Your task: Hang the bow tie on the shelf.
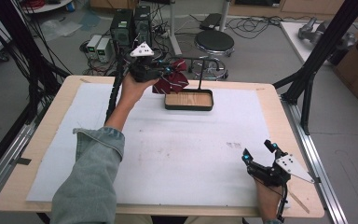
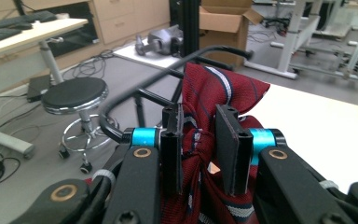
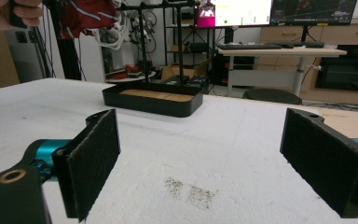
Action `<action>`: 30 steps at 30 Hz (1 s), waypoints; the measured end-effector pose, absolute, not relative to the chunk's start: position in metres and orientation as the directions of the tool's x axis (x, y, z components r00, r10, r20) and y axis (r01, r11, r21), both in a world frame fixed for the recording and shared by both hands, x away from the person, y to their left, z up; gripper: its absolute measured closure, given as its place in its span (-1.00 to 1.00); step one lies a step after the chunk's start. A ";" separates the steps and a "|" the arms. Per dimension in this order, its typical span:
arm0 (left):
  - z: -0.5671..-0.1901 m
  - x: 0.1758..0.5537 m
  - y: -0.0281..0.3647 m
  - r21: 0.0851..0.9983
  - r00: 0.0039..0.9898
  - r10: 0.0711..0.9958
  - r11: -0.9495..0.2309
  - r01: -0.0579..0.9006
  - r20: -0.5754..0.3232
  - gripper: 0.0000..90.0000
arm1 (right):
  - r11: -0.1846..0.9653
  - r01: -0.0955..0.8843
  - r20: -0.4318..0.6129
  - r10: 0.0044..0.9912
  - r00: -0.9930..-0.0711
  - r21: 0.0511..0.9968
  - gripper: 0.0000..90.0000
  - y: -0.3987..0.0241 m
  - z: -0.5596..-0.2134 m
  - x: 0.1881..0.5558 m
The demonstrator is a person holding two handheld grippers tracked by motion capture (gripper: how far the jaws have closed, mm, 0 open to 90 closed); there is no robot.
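Your left gripper (image 1: 164, 71), upper centre of the high view, was clamped on a red striped bow tie (image 1: 171, 81), held just above the black stand's tray (image 1: 189, 107). Your right gripper (image 1: 258, 152), lower right, rested with jaws wide apart and empty.

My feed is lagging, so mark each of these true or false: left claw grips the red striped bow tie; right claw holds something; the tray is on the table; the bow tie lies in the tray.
1. The left claw is shut on the red striped bow tie. True.
2. The right claw holds something. False: it is open and empty, low over the table.
3. The tray sits on the table. True.
4. The bow tie lies in the tray. False: it is held up beside the tray's black stand.
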State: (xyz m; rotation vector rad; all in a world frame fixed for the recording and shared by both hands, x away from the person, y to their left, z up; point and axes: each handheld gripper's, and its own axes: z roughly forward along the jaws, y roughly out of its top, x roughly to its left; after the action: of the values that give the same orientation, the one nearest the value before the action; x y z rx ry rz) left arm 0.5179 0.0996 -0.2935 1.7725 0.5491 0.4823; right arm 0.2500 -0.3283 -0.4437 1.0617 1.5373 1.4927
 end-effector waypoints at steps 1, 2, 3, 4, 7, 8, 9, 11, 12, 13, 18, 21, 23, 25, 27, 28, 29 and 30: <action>-0.293 0.521 0.101 0.969 0.796 0.604 -0.218 0.116 0.041 0.61 | -0.014 0.067 0.040 0.920 -0.390 0.998 -0.75 -0.328 -0.444 0.250; -0.292 0.524 0.102 0.971 0.791 0.611 -0.208 0.120 0.033 0.61 | -0.014 0.067 0.039 0.920 -0.391 0.998 -0.76 -0.329 -0.444 0.250; -0.292 0.525 0.103 0.971 0.788 0.615 -0.206 0.123 0.031 0.61 | -0.013 0.068 0.039 0.920 -0.391 0.998 -0.75 -0.329 -0.444 0.250; -0.292 0.528 0.103 0.971 0.781 0.624 -0.201 0.125 0.029 0.61 | -0.014 0.067 0.039 0.919 -0.392 0.998 -0.75 -0.329 -0.444 0.250; -0.294 0.534 0.108 0.972 0.763 0.646 -0.192 0.139 0.018 0.61 | -0.014 0.067 0.039 0.919 -0.393 0.998 -0.75 -0.329 -0.444 0.250; -0.296 0.536 0.109 0.971 0.756 0.654 -0.192 0.145 0.016 0.61 | -0.016 0.070 0.042 0.918 -0.394 0.997 -0.75 -0.328 -0.444 0.250; -0.298 0.539 0.112 0.968 0.749 0.662 -0.194 0.158 0.011 0.61 | -0.016 0.070 0.042 0.918 -0.394 0.997 -0.75 -0.328 -0.444 0.250; -0.301 0.541 0.117 0.965 0.745 0.667 -0.194 0.179 -0.004 0.61 | -0.016 0.068 0.042 0.918 -0.394 0.998 -0.75 -0.328 -0.444 0.250; -0.302 0.542 0.119 0.963 0.743 0.670 -0.195 0.186 -0.008 0.61 | -0.015 0.068 0.041 0.918 -0.394 0.998 -0.75 -0.328 -0.444 0.250; -0.304 0.543 0.122 0.963 0.739 0.674 -0.189 0.194 -0.017 0.61 | -0.015 0.069 0.041 0.918 -0.395 0.997 -0.75 -0.328 -0.444 0.250; -0.312 0.544 0.129 0.957 0.735 0.676 -0.186 0.225 -0.042 0.60 | -0.013 0.068 0.039 0.918 -0.395 0.998 -0.76 -0.328 -0.444 0.250; -0.316 0.542 0.131 0.956 0.740 0.671 -0.183 0.229 -0.049 0.60 | -0.013 0.068 0.039 0.918 -0.394 0.998 -0.75 -0.328 -0.444 0.250; -0.319 0.541 0.132 0.953 0.743 0.668 -0.193 0.233 -0.046 0.60 | -0.010 0.069 0.037 0.918 -0.395 0.998 -0.76 -0.328 -0.444 0.250; -0.323 0.541 0.133 0.949 0.748 0.662 -0.204 0.239 -0.046 0.60 | -0.008 0.066 0.034 0.918 -0.396 0.998 -0.76 -0.328 -0.444 0.250; -0.327 0.542 0.133 0.945 0.740 0.672 -0.215 0.248 -0.041 0.60 | -0.008 0.067 0.034 0.917 -0.396 0.998 -0.75 -0.328 -0.444 0.251; -0.329 0.542 0.133 0.945 0.736 0.676 -0.212 0.251 -0.044 0.60 | -0.010 0.068 0.036 0.917 -0.396 0.998 -0.75 -0.328 -0.444 0.251; -0.331 0.543 0.133 0.945 0.734 0.678 -0.208 0.254 -0.048 0.60 | -0.008 0.068 0.035 0.918 -0.396 0.998 -0.75 -0.328 -0.444 0.251; -0.332 0.544 0.132 0.944 0.731 0.680 -0.209 0.255 -0.047 0.60 | -0.008 0.069 0.035 0.918 -0.396 0.998 -0.75 -0.328 -0.444 0.251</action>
State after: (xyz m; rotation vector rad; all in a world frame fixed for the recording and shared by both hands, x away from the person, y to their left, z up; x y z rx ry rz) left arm 0.5439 0.1324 -0.3317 1.7841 0.7368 0.4606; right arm 0.2506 -0.3279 -0.4439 1.0545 1.5462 1.4899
